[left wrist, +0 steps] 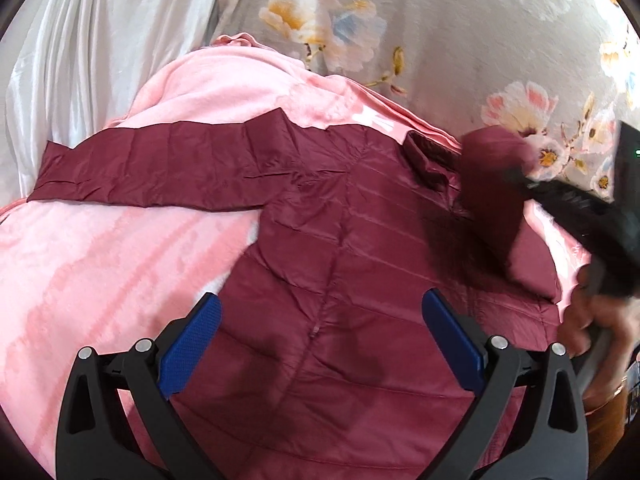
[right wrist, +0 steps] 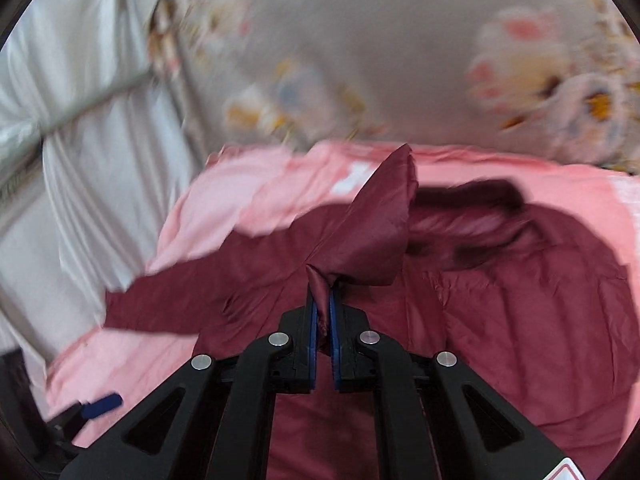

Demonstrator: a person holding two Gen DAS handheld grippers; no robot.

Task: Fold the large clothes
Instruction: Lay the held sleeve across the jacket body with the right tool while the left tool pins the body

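jacket: maroon puffer jacket (left wrist: 352,264) is lying on pink blanket (left wrist: 120,264)
right gripper (right wrist: 323,304): i am pinching its sleeve (right wrist: 372,232)
left gripper (left wrist: 322,316): i am hovering, jaws apart

No text could be read. White marks printed on the pink blanket (left wrist: 374,116) were too blurred and partly covered by the maroon jacket (left wrist: 340,240) to make out.

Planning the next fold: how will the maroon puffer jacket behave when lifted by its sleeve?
Probably floppy: the sleeve pinched in the right tool crumples and droops. Its shiny shell may slip. The maroon puffer jacket looks thin and quilted, likely light.
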